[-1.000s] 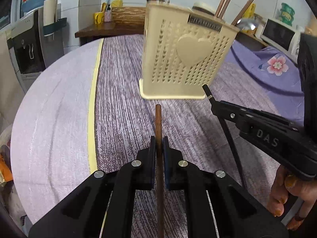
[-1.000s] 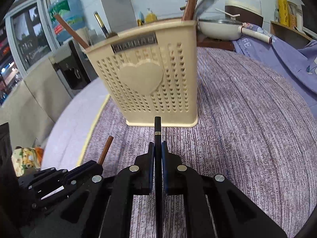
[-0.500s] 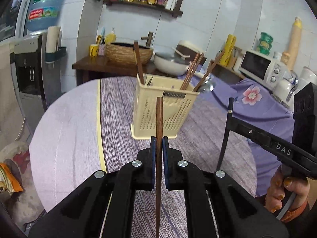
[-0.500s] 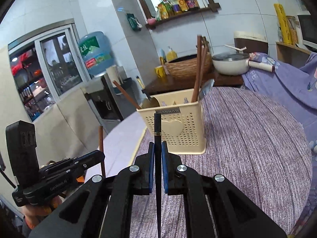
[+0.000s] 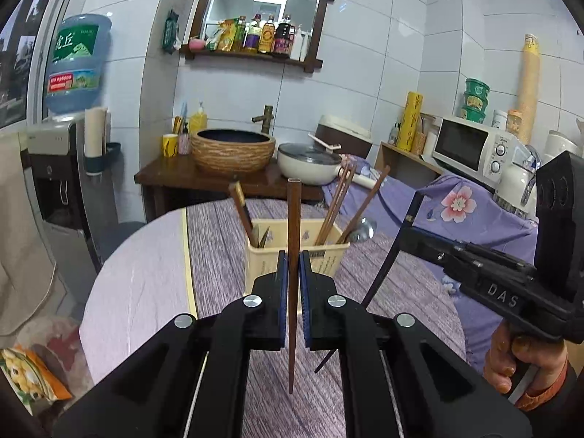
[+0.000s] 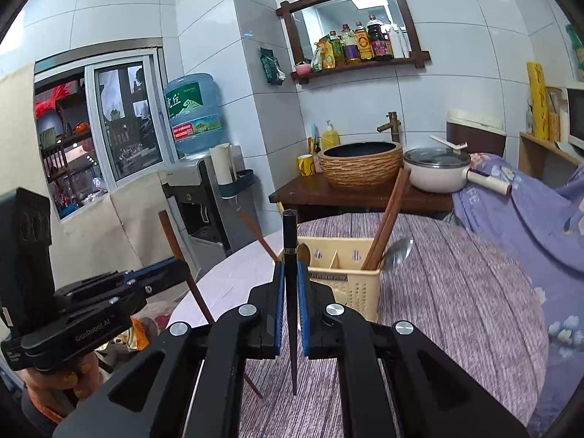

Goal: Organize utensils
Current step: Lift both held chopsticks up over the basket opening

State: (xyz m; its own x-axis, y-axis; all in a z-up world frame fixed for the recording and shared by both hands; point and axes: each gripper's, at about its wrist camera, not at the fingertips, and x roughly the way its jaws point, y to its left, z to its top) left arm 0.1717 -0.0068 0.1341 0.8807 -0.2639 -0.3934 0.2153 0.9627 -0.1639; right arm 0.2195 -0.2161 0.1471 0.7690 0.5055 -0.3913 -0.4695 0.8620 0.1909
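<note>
Chopsticks: one clamped upright in each gripper, both held above the table short of the holder.

Left gripper (image 5: 291, 294) is closed onto a brown chopstick (image 5: 293, 241), pads pinching it mid-shaft, thick end up, tip hanging free below. Right gripper (image 6: 290, 295) is closed the same way on a black chopstick (image 6: 290, 255), also near vertical. From the left wrist view, the right gripper sits to the right with its black stick tilted; the right hand (image 5: 525, 354) is on its handle. Beyond both: cream perforated utensil holder (image 5: 328, 259) standing on the purple striped tablecloth (image 5: 219, 255), with several brown chopsticks (image 5: 337, 204) leaning in its compartments and a metal spoon (image 6: 398, 252) at its right end. Further back: wooden side table with woven basin (image 5: 233, 151) and white pot (image 5: 310, 162), water dispenser (image 5: 54, 168) far left.
</note>
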